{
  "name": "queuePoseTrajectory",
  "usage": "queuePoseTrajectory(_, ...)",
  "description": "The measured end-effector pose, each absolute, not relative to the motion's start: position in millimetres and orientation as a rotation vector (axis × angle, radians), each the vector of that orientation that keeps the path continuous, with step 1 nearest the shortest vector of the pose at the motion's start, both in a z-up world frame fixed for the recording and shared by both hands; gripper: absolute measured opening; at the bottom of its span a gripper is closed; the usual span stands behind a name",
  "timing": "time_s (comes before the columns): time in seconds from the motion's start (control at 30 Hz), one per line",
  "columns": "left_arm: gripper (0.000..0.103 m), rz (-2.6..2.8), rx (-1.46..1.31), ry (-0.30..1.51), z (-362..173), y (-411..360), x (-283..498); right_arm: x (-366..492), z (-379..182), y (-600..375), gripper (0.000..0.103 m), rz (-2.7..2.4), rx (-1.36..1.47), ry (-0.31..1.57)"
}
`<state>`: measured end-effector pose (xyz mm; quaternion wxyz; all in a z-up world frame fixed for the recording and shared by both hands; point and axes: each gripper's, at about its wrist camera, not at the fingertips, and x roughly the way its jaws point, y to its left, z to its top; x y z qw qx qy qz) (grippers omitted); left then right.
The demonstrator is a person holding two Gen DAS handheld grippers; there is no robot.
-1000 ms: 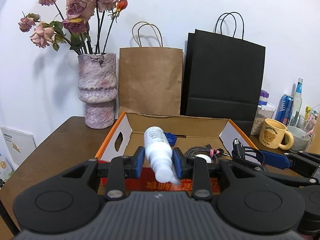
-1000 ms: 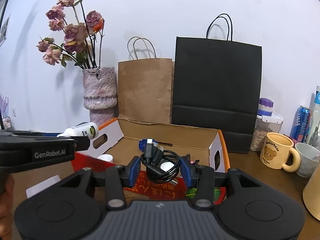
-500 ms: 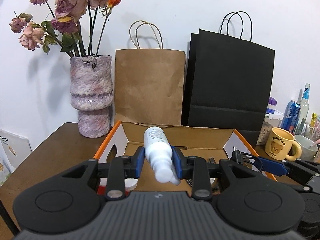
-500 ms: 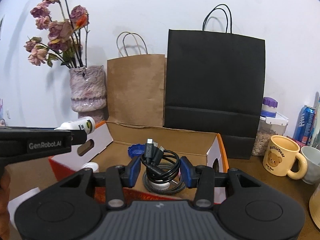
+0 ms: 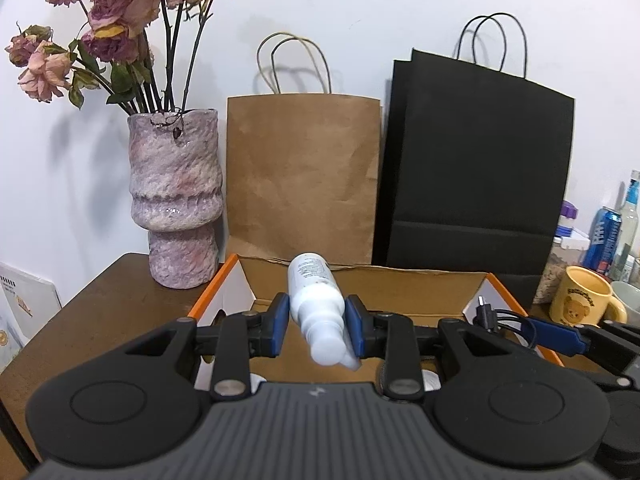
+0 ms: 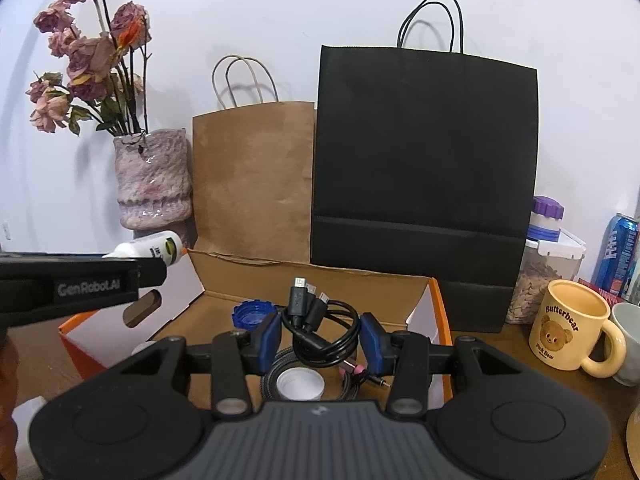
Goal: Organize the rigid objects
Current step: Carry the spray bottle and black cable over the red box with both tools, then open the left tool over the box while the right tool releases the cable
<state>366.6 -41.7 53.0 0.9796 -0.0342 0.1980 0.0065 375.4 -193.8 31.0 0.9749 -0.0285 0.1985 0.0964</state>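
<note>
The left gripper (image 5: pixel 316 330) clamps a white bottle (image 5: pixel 318 304) and the right gripper (image 6: pixel 320 336) clamps a coiled black cable (image 6: pixel 320 328), both above the open cardboard box (image 6: pixel 320 280) on a brown table (image 5: pixel 108 312) against a white wall (image 5: pixel 360 8).

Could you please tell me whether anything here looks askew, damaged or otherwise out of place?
The white bottle sits tilted in the left gripper, its capped end toward the camera. The roses in the vase are dried and drooping. The cardboard box has a crumpled back flap. Nothing looks spilled.
</note>
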Motion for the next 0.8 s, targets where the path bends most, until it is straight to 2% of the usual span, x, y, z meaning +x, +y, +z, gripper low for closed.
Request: queuePoseTrajectory(0.8,0.032,0.052,-0.066,0.509,30.9,-35.3,417.7,415.9,20.3,-188.7,0.042,0.187,-0.072,0.433)
